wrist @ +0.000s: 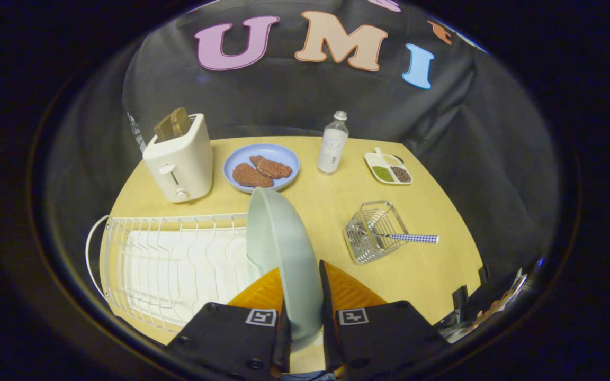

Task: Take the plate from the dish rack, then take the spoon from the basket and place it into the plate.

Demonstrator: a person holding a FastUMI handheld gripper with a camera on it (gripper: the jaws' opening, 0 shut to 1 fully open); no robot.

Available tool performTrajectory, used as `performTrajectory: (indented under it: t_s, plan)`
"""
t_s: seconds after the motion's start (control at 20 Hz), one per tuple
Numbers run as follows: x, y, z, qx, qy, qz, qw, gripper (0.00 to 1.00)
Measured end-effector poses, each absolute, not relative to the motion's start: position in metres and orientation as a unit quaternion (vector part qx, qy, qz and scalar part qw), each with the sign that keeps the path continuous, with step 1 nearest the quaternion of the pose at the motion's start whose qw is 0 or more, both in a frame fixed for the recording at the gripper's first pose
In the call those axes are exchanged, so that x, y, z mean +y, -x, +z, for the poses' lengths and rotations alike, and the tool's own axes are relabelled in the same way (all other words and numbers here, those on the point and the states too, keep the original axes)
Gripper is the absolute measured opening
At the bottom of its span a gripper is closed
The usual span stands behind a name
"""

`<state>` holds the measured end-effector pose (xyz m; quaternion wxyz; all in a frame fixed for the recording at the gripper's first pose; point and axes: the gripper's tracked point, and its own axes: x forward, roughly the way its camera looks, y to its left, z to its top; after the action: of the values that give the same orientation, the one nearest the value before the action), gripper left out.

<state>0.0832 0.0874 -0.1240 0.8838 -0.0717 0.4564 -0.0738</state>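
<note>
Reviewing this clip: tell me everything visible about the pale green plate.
The pale green plate is plain, smooth and matte, ceramic or plastic by its look. It stands on edge, seen nearly rim-on, its lower rim clamped between the gripper fingers. It sits at the right end of the white wire dish rack; whether it touches the rack cannot be told.

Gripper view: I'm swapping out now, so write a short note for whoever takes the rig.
Gripper: jaws shut on the plate, held on edge at the right end of the rack.
Spoon: lying in the basket, handle sticking out, to the right beyond the jaws.
Done: plate gripped.
Left: set the plate on the table, fetch the spoon, put it on the plate.
</note>
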Motion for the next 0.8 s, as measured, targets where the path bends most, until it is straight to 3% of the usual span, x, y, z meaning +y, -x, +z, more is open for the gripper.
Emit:
performTrajectory:
  t_s: [0.8]
  plan:
    - [0.109,-0.106,-0.072,0.403,0.213,-0.082,0.886,0.28]
